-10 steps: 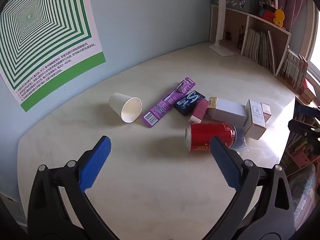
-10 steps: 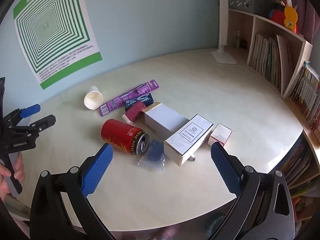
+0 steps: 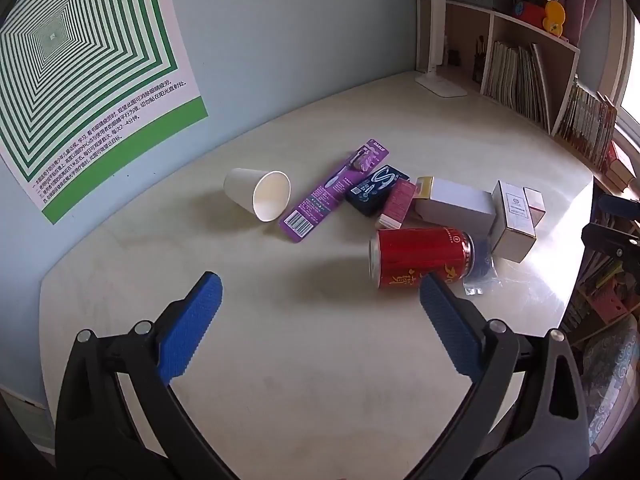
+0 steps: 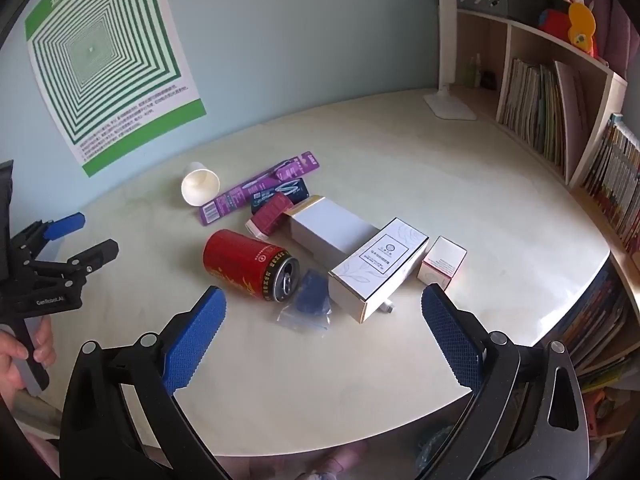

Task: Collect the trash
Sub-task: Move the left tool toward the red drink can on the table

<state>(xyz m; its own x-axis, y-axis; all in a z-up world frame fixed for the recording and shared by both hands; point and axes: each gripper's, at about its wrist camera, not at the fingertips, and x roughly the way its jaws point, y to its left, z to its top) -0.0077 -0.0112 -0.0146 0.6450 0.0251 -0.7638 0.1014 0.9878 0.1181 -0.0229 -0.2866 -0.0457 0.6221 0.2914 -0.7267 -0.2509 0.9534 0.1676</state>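
Observation:
Trash lies in a cluster on the cream table (image 3: 280, 360): a white paper cup (image 3: 260, 194) on its side, a purple toothbrush pack (image 3: 332, 190), a dark blue pack (image 3: 374, 188), a maroon box (image 3: 396, 204), a red can (image 3: 420, 256) on its side, white boxes (image 3: 456, 202) (image 3: 514, 216), and a small clear bag (image 4: 308, 304) with something blue. My left gripper (image 3: 318, 284) hovers open over bare table left of the can. My right gripper (image 4: 322, 298) is open above the bag and the long white box (image 4: 378, 266). Neither holds anything.
A green-striped poster (image 3: 80, 80) hangs on the blue wall. A white lamp base (image 3: 438, 84) and bookshelves (image 3: 520, 76) line the far right. The left gripper (image 4: 64, 244) and a hand (image 4: 24, 356) show in the right wrist view. The table's near edge (image 4: 360, 432) curves below.
Both views show the same scene with almost no shift; both grippers stay open.

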